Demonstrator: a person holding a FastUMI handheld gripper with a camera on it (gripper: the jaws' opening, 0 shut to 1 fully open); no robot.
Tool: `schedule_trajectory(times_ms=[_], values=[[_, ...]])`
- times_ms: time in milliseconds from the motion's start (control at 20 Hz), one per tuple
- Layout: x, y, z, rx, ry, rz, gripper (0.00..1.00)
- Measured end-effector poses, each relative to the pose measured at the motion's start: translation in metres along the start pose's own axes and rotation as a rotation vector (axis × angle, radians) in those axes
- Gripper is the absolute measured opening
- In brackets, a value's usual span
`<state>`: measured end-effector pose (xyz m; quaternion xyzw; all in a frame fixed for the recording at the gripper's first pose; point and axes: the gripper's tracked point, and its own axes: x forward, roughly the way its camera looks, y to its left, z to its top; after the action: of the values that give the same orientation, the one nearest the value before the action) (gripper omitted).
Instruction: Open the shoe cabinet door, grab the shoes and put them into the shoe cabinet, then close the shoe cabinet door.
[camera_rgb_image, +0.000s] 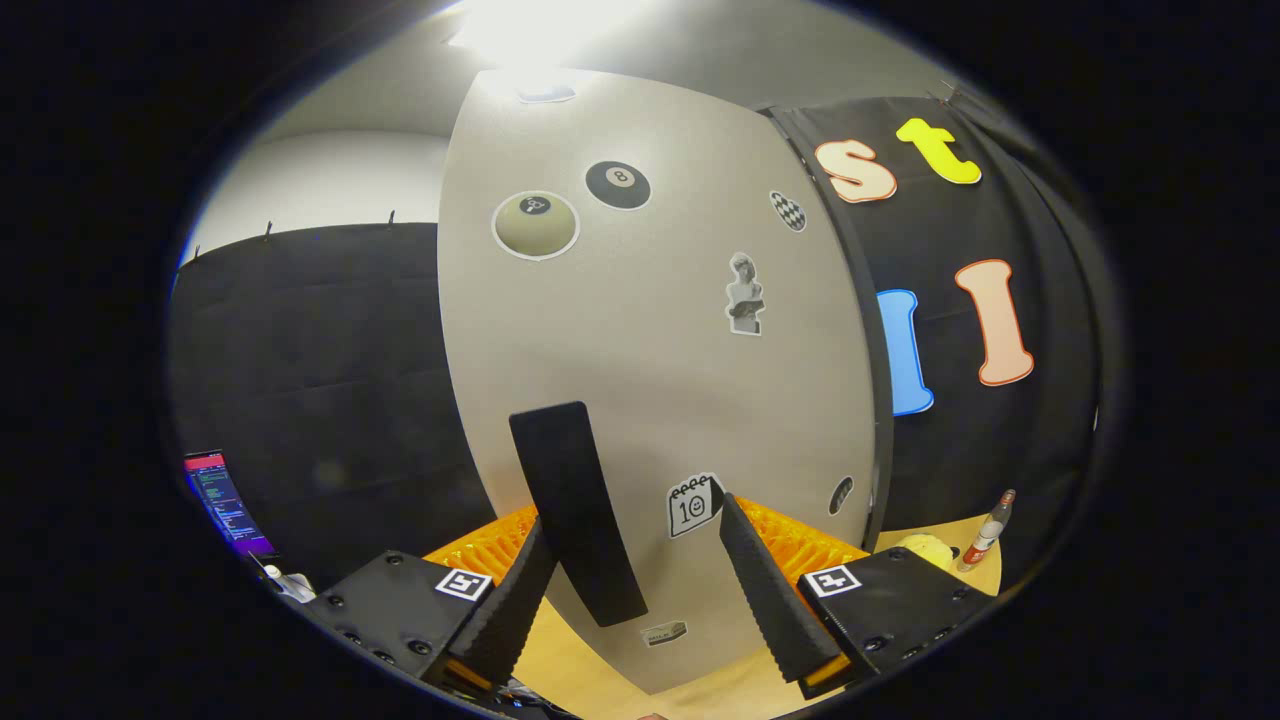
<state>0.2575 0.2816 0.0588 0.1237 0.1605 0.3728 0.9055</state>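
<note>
The shoe cabinet door (650, 340) is a tall pale grey panel with several stickers, standing close in front of me. A black bar handle (575, 510) runs upright on its lower part. My gripper (634, 517) is open, its fingers on either side of the handle. The handle lies close against the left finger (505, 610). The right finger (775, 595) stands well apart from it. I cannot tell whether the door is ajar. A dark edge runs down its right side.
A wooden surface (965, 580) lies to the right of the cabinet, with a small bottle (990, 530) and a yellow object (925, 548) on it. A lit phone screen (225, 505) stands off to the left by the booth's black wall.
</note>
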Motion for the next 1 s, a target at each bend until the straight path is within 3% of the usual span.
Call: schedule_trajectory(times_ms=[650, 1000], values=[[0.144, 0.043, -0.001, -0.023, -0.028, -0.032, 1.0], [0.159, 0.049, 0.003, -0.063, -0.056, -0.135, 1.0]])
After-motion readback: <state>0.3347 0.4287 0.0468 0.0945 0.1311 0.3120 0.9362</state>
